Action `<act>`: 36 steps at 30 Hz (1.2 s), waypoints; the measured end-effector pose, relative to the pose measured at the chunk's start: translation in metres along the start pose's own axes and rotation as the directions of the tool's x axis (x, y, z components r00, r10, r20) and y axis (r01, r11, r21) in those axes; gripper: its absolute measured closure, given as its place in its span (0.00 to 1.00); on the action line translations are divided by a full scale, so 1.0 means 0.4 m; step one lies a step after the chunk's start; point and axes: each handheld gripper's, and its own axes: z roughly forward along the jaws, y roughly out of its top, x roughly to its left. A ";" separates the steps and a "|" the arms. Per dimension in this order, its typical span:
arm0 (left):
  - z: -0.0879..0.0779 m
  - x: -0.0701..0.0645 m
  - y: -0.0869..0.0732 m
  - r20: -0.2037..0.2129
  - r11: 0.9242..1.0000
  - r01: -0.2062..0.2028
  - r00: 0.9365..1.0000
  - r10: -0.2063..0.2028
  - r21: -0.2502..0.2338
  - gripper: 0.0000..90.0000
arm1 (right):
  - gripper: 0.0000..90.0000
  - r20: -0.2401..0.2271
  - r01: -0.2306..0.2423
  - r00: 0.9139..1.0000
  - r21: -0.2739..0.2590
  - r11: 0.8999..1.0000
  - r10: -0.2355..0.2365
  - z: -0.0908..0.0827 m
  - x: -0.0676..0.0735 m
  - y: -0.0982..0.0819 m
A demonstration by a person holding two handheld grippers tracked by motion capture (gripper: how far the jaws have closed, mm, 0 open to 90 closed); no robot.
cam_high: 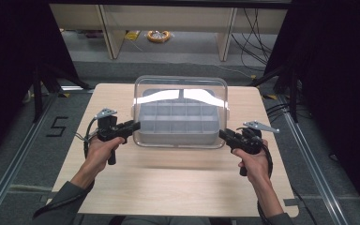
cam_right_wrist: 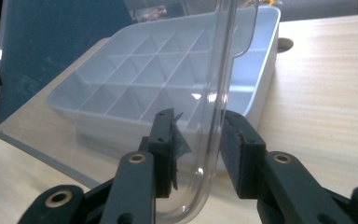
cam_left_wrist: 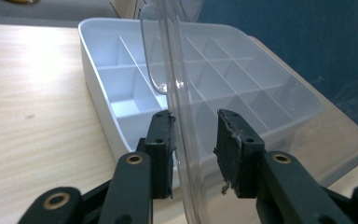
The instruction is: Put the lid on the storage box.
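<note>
left tool (cam_high: 133, 125) grips clear lid (cam_high: 180, 96) | right tool (cam_high: 222, 134) too | divided tray (cam_high: 176, 123) beneath

Clear lid (cam_high: 180, 86), white tray (cam_high: 176, 126)

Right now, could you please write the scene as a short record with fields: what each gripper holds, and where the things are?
left gripper: shut on the left edge of the clear lid
right gripper: shut on the right edge of the same lid
clear lid: lifted, tilted over the white divided box
white divided box: open, on the wooden table, its visible compartments empty
hands: left hand and right hand, one on each gripper's handle
</note>
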 end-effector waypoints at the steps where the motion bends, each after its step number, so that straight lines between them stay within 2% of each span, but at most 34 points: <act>1: 0.004 0.001 0.006 -0.002 1.000 0.002 1.000 -0.002 -0.003 0.74 | 0.75 0.002 -0.043 0.999 0.007 0.999 0.043 0.003 0.007 0.005; 2: 0.008 0.002 0.012 -0.005 1.000 0.003 1.000 -0.003 -0.007 0.74 | 0.75 0.017 0.007 1.000 -0.002 1.000 -0.007 0.011 -0.005 0.012; 3: 0.008 0.002 0.012 -0.005 1.000 0.003 1.000 -0.003 -0.007 0.74 | 0.75 0.014 -0.031 0.999 0.002 1.000 0.031 0.014 0.001 0.016; 4: 0.014 0.005 0.022 -0.009 1.000 0.002 1.000 -0.002 -0.006 0.74 | 0.75 0.017 -0.007 1.000 0.001 1.000 0.007 0.019 -0.006 0.022; 5: 0.014 0.005 0.022 -0.009 1.000 0.002 1.000 -0.002 -0.006 0.74 | 0.74 0.019 -0.040 0.999 0.009 0.999 0.039 0.022 0.000 0.027; 6: 0.020 0.008 0.031 -0.018 1.000 0.006 1.000 -0.006 -0.001 0.74 | 0.74 0.026 -0.001 1.000 -0.009 1.000 0.001 0.030 -0.010 0.031; 8: 0.029 0.014 0.038 -0.016 1.000 0.015 1.000 -0.015 -0.006 0.74 | 0.74 0.031 -0.002 1.000 0.004 1.000 0.002 0.037 -0.012 0.041; 9: 0.033 0.017 0.041 -0.024 1.000 0.019 1.000 -0.019 0.000 0.74 | 0.74 0.025 -0.035 0.999 0.000 0.999 0.035 0.041 -0.008 0.044; 10: 0.039 0.021 0.043 -0.021 1.000 0.031 0.999 -0.031 -0.006 0.74 | 0.74 0.025 -0.016 1.000 -0.009 1.000 0.017 0.047 -0.014 0.049; 12: 0.050 0.027 0.046 -0.028 0.999 0.039 0.999 -0.039 -0.005 0.73 | 0.74 0.032 -0.067 0.997 0.000 0.998 0.067 0.056 -0.008 0.057; 13: 0.054 0.031 0.048 -0.037 0.999 0.044 0.998 -0.044 0.002 0.73 | 0.74 0.035 -0.035 0.999 -0.002 0.999 0.036 0.063 -0.016 0.062; 14: 0.054 0.031 0.048 -0.037 0.999 0.044 0.998 -0.044 0.002 0.73 | 0.74 0.040 -0.024 0.999 -0.004 1.000 0.024 0.072 -0.020 0.066; 15: 0.066 0.038 0.052 -0.039 0.999 0.051 0.998 -0.052 -0.003 0.73 | 0.74 0.044 -0.051 0.998 0.004 0.999 0.051 0.077 -0.016 0.070; 16: 0.072 0.041 0.055 -0.043 0.998 0.056 0.998 -0.056 -0.005 0.73 | 0.73 0.046 -0.039 0.998 0.005 0.999 0.038 0.085 -0.020 0.074; 17: 0.076 0.045 0.058 -0.047 0.999 0.053 0.998 -0.053 0.001 0.73 | 0.73 0.053 -0.053 0.997 0.011 0.999 0.052 0.091 -0.017 0.077; 18: 0.076 0.045 0.058 -0.047 0.999 0.053 0.998 -0.053 0.001 0.72 | 0.73 0.057 -0.021 0.998 0.007 1.000 0.020 0.099 -0.025 0.081; 19: 0.086 0.050 0.063 -0.051 0.998 0.063 0.997 -0.063 0.001 0.73 | 0.73 0.057 -0.041 0.998 0.013 0.999 0.040 0.103 -0.022 0.084; 20: 0.090 0.052 0.065 -0.057 0.998 0.062 0.996 -0.062 0.001 0.73 | 0.73 0.060 -0.029 0.998 0.010 1.000 0.028 0.108 -0.025 0.087; 24: 0.107 0.063 0.069 -0.065 0.997 0.074 0.995 -0.073 0.012 0.72 | 0.73 0.070 -0.034 0.997 0.011 0.999 0.033 0.126 -0.031 0.095; 25: 0.111 0.065 0.069 -0.070 0.997 0.076 0.995 -0.074 0.016 0.72 | 0.73 0.086 -0.081 0.993 0.035 0.996 0.077 0.127 -0.021 0.095; 27: 0.119 0.069 0.067 -0.077 0.996 0.084 0.994 -0.083 0.017 0.72 | 0.73 0.082 -0.041 0.996 0.033 0.999 0.038 0.137 -0.032 0.095; 28: 0.123 0.070 0.066 -0.080 0.996 0.091 0.993 -0.089 0.018 0.72 | 0.73 0.079 -0.090 0.993 0.032 0.995 0.087 0.141 -0.025 0.094; 29: 0.123 0.070 0.066 -0.080 0.996 0.091 0.993 -0.089 0.018 0.72 | 0.73 0.087 -0.049 0.995 0.032 0.998 0.046 0.144 -0.035 0.094; 30: 0.129 0.073 0.064 -0.081 0.995 0.097 0.992 -0.094 0.023 0.72 | 0.73 0.081 -0.072 0.994 0.030 0.997 0.069 0.146 -0.031 0.093; 31: 0.131 0.075 0.062 -0.073 0.995 0.096 0.993 -0.093 0.029 0.72 | 0.73 0.098 -0.115 0.989 0.049 0.992 0.110 0.145 -0.025 0.093; 32: 0.133 0.075 0.061 -0.077 0.995 0.098 0.992 -0.096 0.030 0.72 | 0.73 0.090 -0.073 0.993 0.031 0.997 0.070 0.151 -0.037 0.091; 33: 0.135 0.076 0.061 -0.079 0.994 0.104 0.992 -0.101 0.032 0.72 | 0.73 0.084 -0.075 0.994 0.032 0.997 0.072 0.151 -0.039 0.091; 34: 0.135 0.076 0.061 -0.079 0.994 0.104 0.992 -0.101 0.032 0.71 | 0.73 0.089 -0.096 0.992 0.034 0.995 0.093 0.153 -0.036 0.089; 35: 0.140 0.077 0.059 -0.080 0.994 0.103 0.992 -0.101 0.032 0.71 | 0.73 0.091 -0.087 0.992 0.029 0.996 0.084 0.155 -0.038 0.087; 36: 0.143 0.077 0.058 -0.087 0.994 0.108 0.991 -0.105 0.034 0.71 | 0.72 0.085 -0.060 0.995 0.032 0.998 0.057 0.155 -0.046 0.088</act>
